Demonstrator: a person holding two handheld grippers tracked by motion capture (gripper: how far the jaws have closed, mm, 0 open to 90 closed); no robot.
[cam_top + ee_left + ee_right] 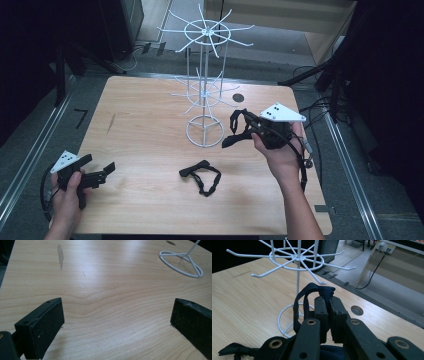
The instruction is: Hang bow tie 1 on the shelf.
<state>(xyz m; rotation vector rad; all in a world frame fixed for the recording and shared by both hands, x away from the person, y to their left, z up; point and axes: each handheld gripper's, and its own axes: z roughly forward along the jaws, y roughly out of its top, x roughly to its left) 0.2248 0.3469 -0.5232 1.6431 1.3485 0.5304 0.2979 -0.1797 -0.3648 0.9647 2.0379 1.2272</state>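
Left gripper (100, 172) resting low at table's (140, 125) left edge, jaws wide apart, nothing between. Second dark strap (201, 176) lying loose on wood, near centre. White wire rack (204, 75) standing behind it. Right gripper (327, 315) lifted beside rack, jaws pressed together on dark strap (312, 293). Risk: loop narrow, hooks thin, so could miss hook; dangling end might catch lower tier and tip rack.

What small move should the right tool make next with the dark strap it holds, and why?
Probably carry the strap's loop forward onto a lower hook of the white wire rack. The right tool is shut on the strap, whose loop stands open just short of that hook. A second strap lies on the table; the left tool rests open.
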